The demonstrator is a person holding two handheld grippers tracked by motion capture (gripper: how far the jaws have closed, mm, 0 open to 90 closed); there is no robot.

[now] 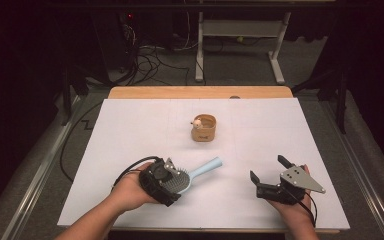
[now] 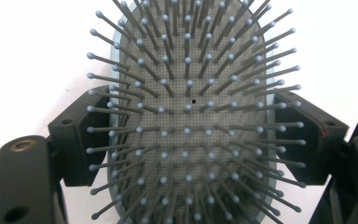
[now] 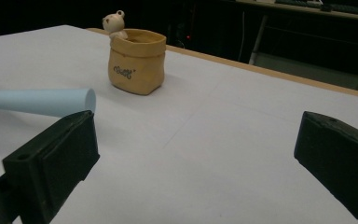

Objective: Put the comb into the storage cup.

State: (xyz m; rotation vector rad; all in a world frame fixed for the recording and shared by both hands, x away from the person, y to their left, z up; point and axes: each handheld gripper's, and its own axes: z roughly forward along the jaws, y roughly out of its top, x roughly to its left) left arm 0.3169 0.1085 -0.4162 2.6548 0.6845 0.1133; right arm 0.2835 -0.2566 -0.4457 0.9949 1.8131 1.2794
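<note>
A light blue hairbrush point(image 1: 190, 176) with grey bristles lies at the near left of the white table point(image 1: 130, 130), its handle point(image 3: 37, 101) pointing toward the middle. My left gripper point(image 1: 167, 182) is shut on the brush head; in the left gripper view the two black jaws press on both sides of the bristle pad point(image 2: 191, 121). A tan pouch-shaped cup point(image 1: 203, 128) with a small bear figure point(image 3: 114, 24) on its rim stands at the table's centre. My right gripper point(image 1: 267, 168) rests at the near right, open, with nothing between its jaws.
A wooden strip point(image 1: 200, 92) edges the table's far side. Beyond it stand a white desk frame point(image 1: 240, 35) and loose cables point(image 1: 150, 57) on the floor. Metal rails point(image 1: 40, 170) run along the table's sides.
</note>
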